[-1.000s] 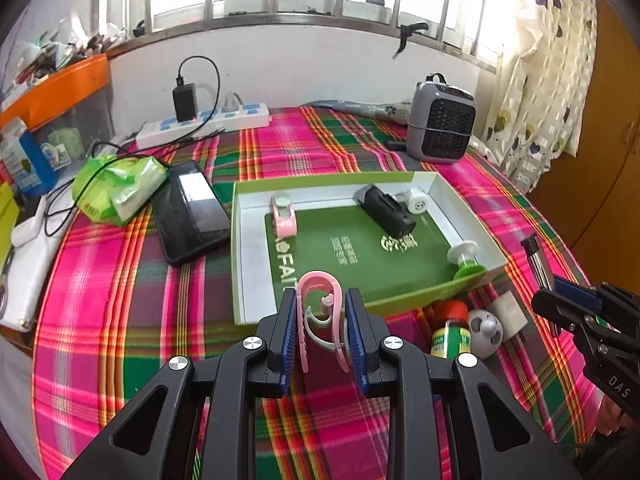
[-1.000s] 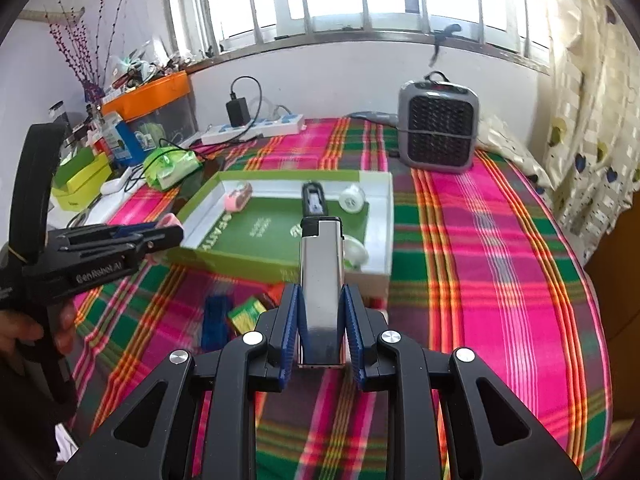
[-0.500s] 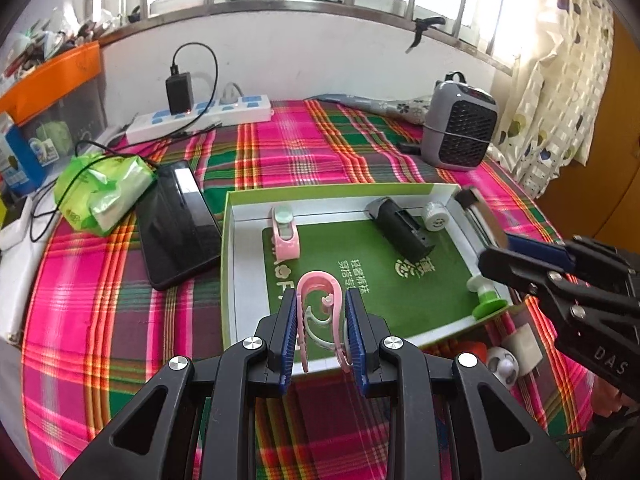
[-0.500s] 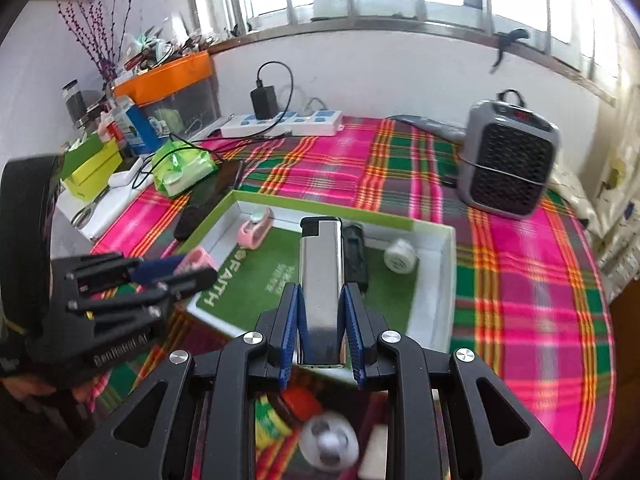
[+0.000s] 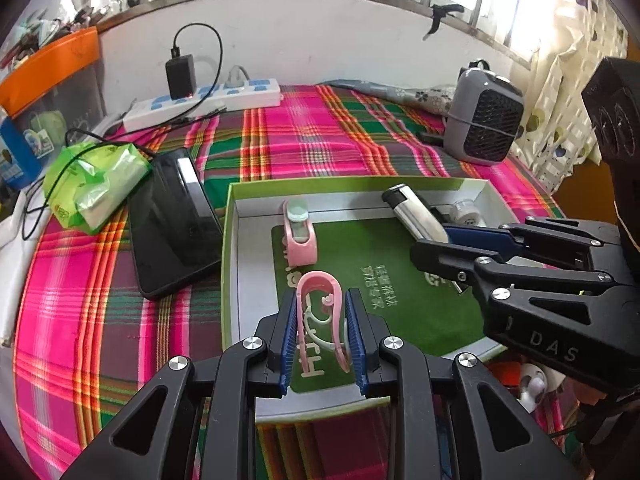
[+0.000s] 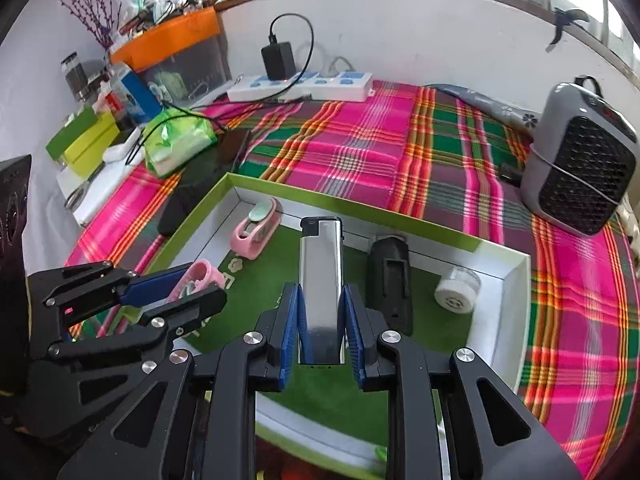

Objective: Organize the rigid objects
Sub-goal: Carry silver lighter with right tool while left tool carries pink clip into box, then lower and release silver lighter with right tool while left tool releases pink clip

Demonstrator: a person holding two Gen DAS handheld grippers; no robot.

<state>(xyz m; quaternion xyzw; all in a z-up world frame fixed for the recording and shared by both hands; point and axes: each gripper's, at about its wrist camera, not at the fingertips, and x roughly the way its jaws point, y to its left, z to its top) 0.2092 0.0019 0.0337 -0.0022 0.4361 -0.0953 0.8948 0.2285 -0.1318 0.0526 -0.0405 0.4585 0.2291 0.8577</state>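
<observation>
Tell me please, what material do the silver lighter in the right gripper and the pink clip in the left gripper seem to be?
Silver lighter: probably brushed or polished metal casing, since it mirrors light; its black cap looks plastic.
Pink clip: apparently moulded plastic, glossy, with thin curved arms and even colour.

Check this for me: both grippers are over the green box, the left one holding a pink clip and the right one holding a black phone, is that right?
Not quite. The right gripper is shut on a silver lighter, not a black phone; the right wrist view shows it plainly. The black phone lies on the plaid cloth beside the green box. The rest holds: the left gripper holds the pink clip over the box.
</observation>
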